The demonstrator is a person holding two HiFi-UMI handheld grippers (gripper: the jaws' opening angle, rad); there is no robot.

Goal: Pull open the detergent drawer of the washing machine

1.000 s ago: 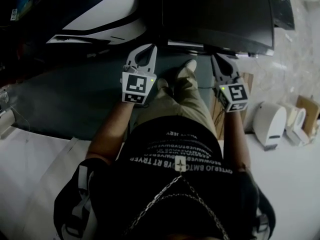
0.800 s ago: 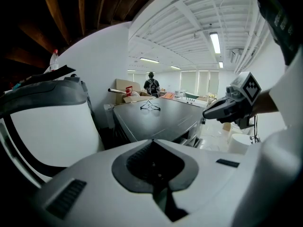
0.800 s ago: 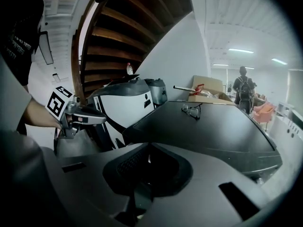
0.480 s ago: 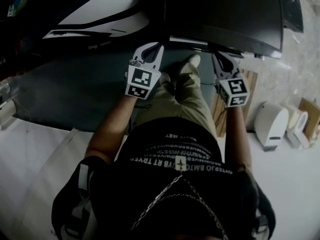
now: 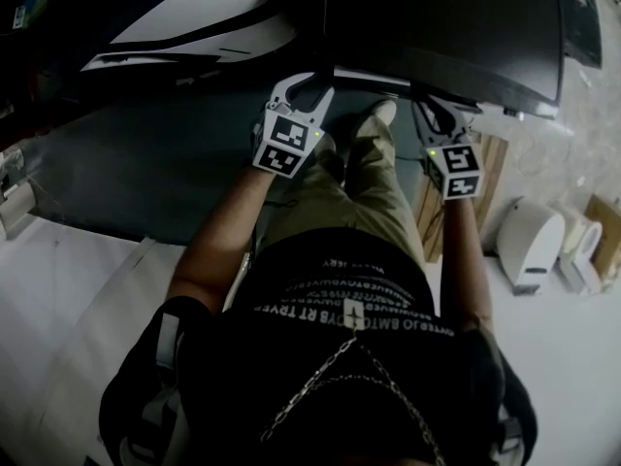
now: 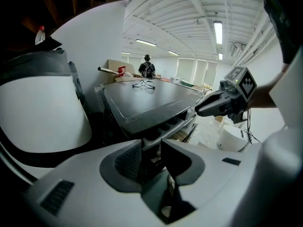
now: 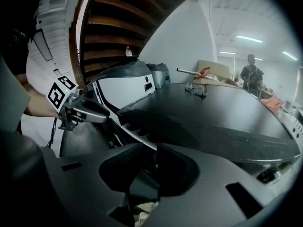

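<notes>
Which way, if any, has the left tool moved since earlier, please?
Yes: in the head view the left tool has closed in on the dark machine's front edge, and its jaws have just been opening, nothing between them.

Glasses [image 6: 143, 84] on washing machine [image 5: 437, 27] top, L tongs [image 5: 309, 83] & R tongs [image 5: 439, 115] before its front edge

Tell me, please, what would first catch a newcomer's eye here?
Two grippers with marker cubes stand out centrally: the left gripper, jaws just opened with nothing between them, and the right gripper, both at the front edge of the dark-topped washing machine. Glasses lie on its top.
</notes>
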